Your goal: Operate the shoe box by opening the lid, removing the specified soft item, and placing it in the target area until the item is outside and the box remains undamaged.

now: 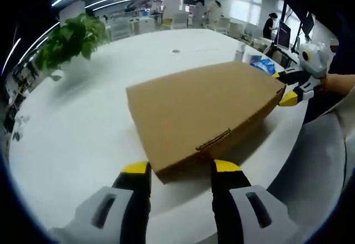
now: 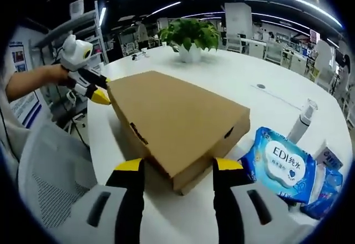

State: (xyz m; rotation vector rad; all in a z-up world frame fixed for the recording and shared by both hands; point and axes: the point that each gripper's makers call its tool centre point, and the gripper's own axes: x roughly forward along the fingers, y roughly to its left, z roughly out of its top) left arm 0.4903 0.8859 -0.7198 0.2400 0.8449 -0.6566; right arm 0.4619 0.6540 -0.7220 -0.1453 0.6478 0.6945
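A closed brown cardboard shoe box (image 1: pixel 202 111) lies flat on the white round table (image 1: pixel 83 133), its lid down and a tab slot on the near side. My left gripper (image 1: pixel 181 169) is open, its yellow-tipped jaws straddling the box's near corner. In the right gripper view the same box (image 2: pixel 177 122) has its opposite corner between the open jaws of my right gripper (image 2: pixel 177 166). Each gripper appears in the other's view at the far end of the box: the right gripper (image 1: pixel 283 87) and the left gripper (image 2: pixel 102 89), each held by a hand. The box's contents are hidden.
A blue pack of wipes (image 2: pixel 280 163) and a white spray bottle (image 2: pixel 302 122) lie just right of the box. A potted green plant (image 2: pixel 188 36) stands at the table's far side. A grey mesh chair (image 2: pixel 50 166) is beside the table edge. Office desks and people are behind.
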